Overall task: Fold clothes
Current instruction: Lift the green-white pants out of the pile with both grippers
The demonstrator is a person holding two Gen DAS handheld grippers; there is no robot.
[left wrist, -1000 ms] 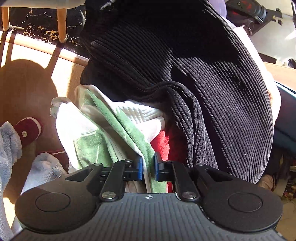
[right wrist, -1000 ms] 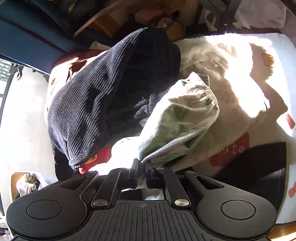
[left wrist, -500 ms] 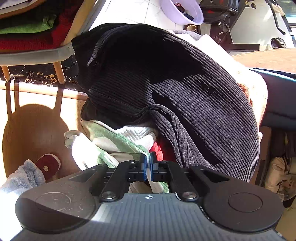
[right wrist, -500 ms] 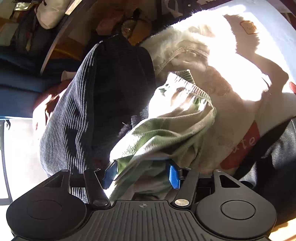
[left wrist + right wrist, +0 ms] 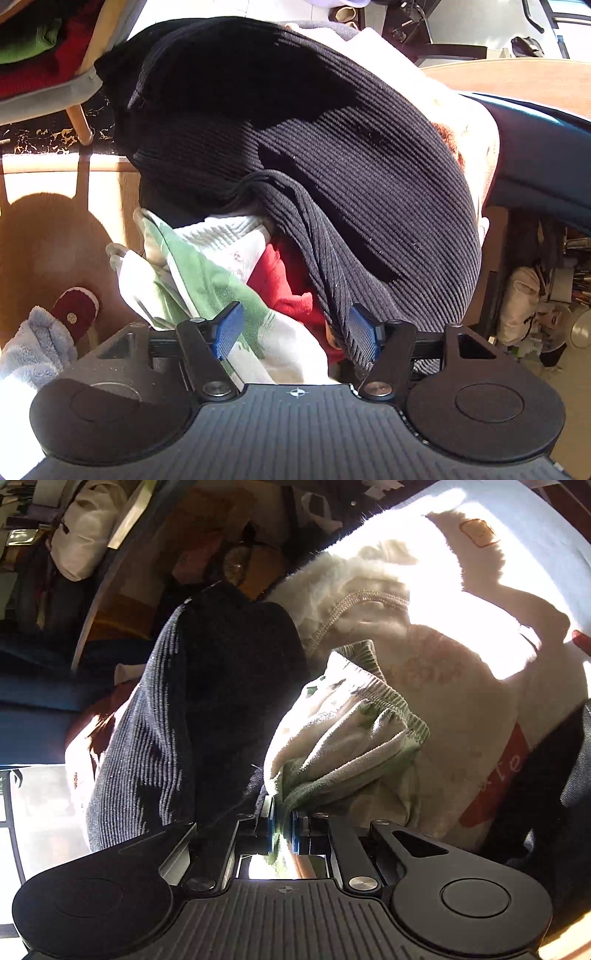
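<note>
Clothes lie heaped: the green-and-white garment, beside the black ribbed knit, is pinched by the right tongs while the left tongs gape released; judged next, regrasping its near edge.

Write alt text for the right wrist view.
The right gripper is shut on a bunched green-and-white garment in the foreground. A dark ribbed sweater lies heaped to its left, and a sunlit cream fleece blanket spreads behind and to the right.
</note>
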